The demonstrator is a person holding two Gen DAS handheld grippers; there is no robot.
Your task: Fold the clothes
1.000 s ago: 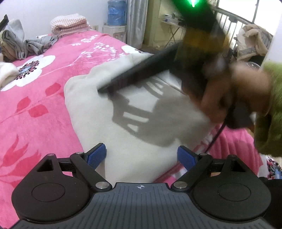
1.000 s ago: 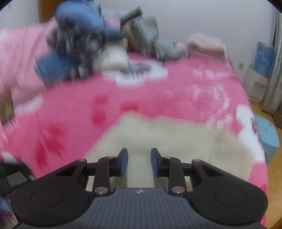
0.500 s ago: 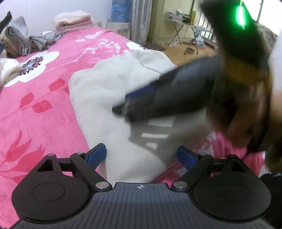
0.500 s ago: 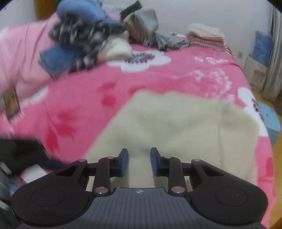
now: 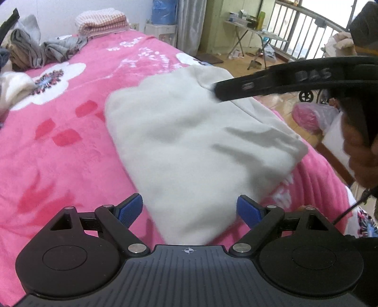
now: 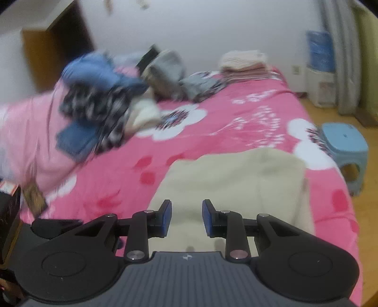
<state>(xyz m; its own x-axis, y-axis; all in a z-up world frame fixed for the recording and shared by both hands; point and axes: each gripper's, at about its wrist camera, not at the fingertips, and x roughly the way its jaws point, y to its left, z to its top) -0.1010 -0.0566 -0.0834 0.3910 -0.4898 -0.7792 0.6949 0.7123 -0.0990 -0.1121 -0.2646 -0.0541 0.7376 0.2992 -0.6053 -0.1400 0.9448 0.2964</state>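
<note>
Plush pink blanket point(image 5: 70, 170) under fleecy cream garment point(image 5: 189, 151) (folded); both fingers spread, empty.

Two fisheye views low over the bed, crossing each other.

Our left wrist view looks along its fingers point(image 5: 128, 209) over the bed point(image 5: 70, 146) toward the railing point(image 5: 307, 30), close above the cream garment point(image 5: 193, 141). Our right wrist view sits slightly higher, facing the clothes pile point(image 6: 101, 106) and wall. Both share the garment, the bedspread and the folded towels point(image 5: 101, 20).
</note>
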